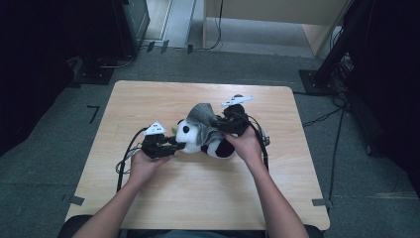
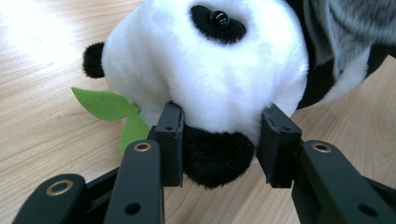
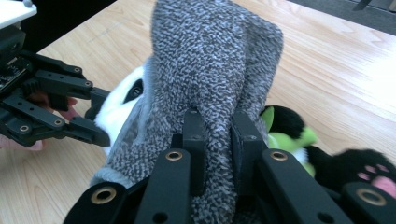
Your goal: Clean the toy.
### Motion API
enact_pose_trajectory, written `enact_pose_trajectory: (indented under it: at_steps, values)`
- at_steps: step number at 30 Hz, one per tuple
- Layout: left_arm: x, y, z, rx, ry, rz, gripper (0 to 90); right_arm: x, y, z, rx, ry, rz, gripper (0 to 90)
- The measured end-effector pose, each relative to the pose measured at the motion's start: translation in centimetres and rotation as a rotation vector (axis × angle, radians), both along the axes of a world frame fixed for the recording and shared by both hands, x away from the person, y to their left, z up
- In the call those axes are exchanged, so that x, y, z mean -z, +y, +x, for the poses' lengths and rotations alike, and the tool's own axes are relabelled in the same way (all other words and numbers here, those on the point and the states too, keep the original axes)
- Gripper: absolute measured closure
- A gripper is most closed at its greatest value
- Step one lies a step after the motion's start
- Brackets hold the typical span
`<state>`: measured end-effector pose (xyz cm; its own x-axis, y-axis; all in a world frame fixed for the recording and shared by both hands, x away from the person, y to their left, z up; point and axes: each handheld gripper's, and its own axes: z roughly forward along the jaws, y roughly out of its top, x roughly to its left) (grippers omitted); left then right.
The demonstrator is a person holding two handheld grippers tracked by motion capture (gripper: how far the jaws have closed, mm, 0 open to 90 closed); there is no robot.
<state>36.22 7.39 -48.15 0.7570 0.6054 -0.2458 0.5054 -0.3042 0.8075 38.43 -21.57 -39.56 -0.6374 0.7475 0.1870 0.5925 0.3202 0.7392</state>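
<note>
High view shows a plush panda [image 1: 205,139] lying on its side near the middle of the wooden table [image 1: 198,198], a grey knitted garment [image 1: 202,116] bunched over its body. The left gripper [image 2: 219,140] has its jaws partly closed on the panda's head at the black ear, pads sunk into the pile, while the right gripper [image 3: 217,135] has its jaws nearly together, pinching a fold of the garment. Both look light, soft and yielding, so I judge the stuffed head the firmest hold, and the knit best taken by a thick fold near its edge, since it will likely stretch and drag on the fur.
</note>
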Motion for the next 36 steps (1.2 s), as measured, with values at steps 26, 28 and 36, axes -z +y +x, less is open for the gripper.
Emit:
enact_pose_trajectory:
  at_steps: [26,28,36]
  values:
    - [0.9,0.6,0.0,0.032,-0.011,0.031,57.7,-4.5,-6.3,-0.5,0.143,-0.146,0.064,80.1]
    - [0.9,0.6,0.0,0.029,-0.01,0.027,57.7,-4.2,-6.7,-0.5,0.13,-0.135,0.085,80.1]
    - [0.8,0.6,0.0,0.023,-0.005,0.026,57.6,-2.1,-5.1,-1.3,0.046,-0.119,0.011,80.0]
